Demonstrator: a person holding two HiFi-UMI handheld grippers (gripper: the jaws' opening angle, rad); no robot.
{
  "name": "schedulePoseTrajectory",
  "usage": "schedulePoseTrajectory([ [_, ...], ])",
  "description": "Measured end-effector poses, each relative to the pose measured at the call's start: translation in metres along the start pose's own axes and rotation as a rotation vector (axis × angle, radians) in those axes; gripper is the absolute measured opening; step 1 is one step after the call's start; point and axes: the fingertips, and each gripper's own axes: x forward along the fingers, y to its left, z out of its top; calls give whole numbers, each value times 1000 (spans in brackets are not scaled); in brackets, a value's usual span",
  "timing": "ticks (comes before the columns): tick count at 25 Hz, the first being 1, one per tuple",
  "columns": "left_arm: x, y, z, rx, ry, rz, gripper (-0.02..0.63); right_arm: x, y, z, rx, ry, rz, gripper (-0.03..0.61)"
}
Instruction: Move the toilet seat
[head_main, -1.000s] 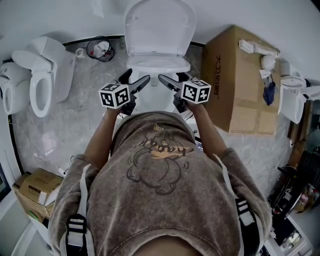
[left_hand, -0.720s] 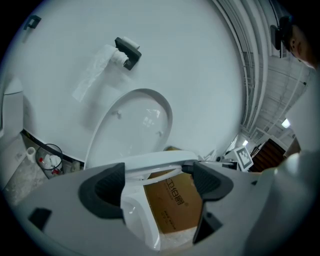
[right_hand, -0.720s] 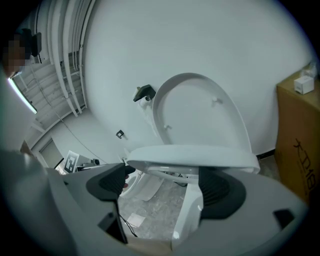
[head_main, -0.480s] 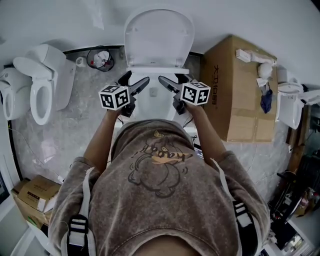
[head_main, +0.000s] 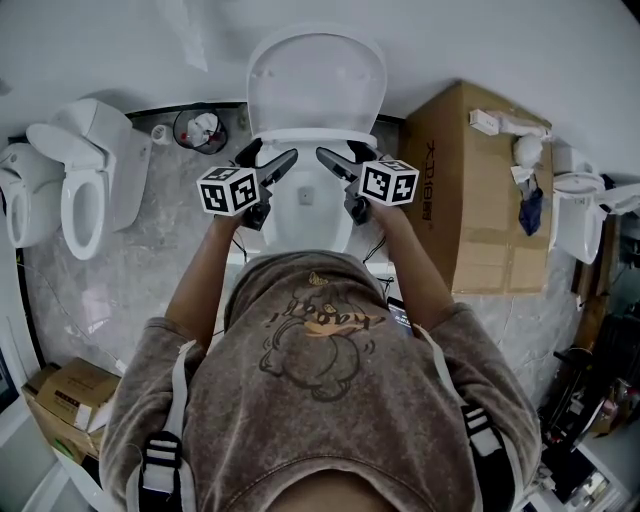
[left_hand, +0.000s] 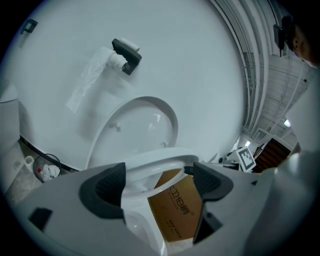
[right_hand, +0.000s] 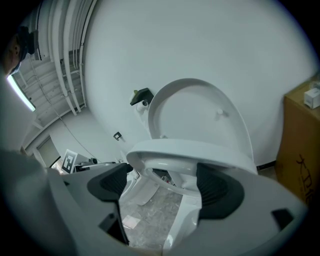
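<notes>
Against the white wall, a person in a brown sweatshirt (head_main: 310, 400) is standing over a toilet (head_main: 305, 215), holding a gripper in each hand. A big cardboard box (head_main: 480, 190) is standing just beside the toilet on the head view's right. A second toilet (head_main: 85, 185) is sitting well apart on the grey floor (head_main: 170, 240) at that view's left. The lid (head_main: 318, 85) is leaning upright against the wall. The seat (head_main: 300, 137) is lying below it over the bowl, its front rim pointing toward the person. In the right gripper view a gap is showing under that rim. The left gripper (head_main: 273, 150) is hovering at the seat's front left with its jaws standing wide apart. The rim is showing across the space between them, just beyond the pads, and they are not pressing on it. The right gripper (head_main: 340, 152) is hovering at the front right, its jaws closing while well apart. The rim is showing between them too, with the pads not pressing on it. A small bin (head_main: 200, 128) is sitting by the wall between the two toilets. A paper holder (left_hand: 127, 55) is hanging on the wall beside the lid, trailing a strip of paper.
</notes>
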Motion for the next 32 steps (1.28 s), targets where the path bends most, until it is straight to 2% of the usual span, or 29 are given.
schedulePoseTrajectory([
  [16, 39, 25, 45, 21, -11, 3, 423, 34, -26, 49, -12, -5, -11, 431],
  [32, 71, 48, 72, 54, -9, 8, 423, 66, -50, 80, -17, -5, -40, 426],
])
